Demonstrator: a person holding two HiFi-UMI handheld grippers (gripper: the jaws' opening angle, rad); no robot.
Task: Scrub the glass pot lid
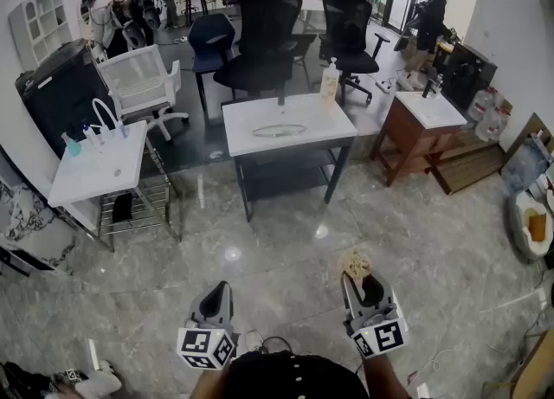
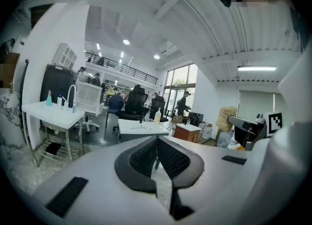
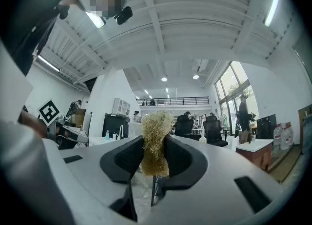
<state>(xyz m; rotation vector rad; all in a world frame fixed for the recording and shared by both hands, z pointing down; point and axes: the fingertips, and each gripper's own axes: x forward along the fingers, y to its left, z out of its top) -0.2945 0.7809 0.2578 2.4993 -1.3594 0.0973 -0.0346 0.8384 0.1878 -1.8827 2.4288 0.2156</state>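
Currently standing on the grey marble floor [image 1: 286,241], well short of the white table [image 1: 342,125]. Black office chairs [image 1: 264,38] stand behind the table. A white sink stand [image 1: 91,172] is to the table's left and a wooden basin cabinet [image 1: 415,125] to its right. Both grippers are held low on the near side of the table, well apart from it. Left gripper [image 1: 221,289]: jaws closed, pads meeting, nothing between them. Right gripper [image 1: 357,280]: jaws clamped on a tan fibrous scrubber [image 1: 355,262], its tuft sticking out past the jaw tips. Glass pot lid [image 1: 279,131] lies flat near the middle of the table top, neither gripper touching it. Soap bottle [image 1: 329,81] stands upright at the table's far right corner, beyond the lid.
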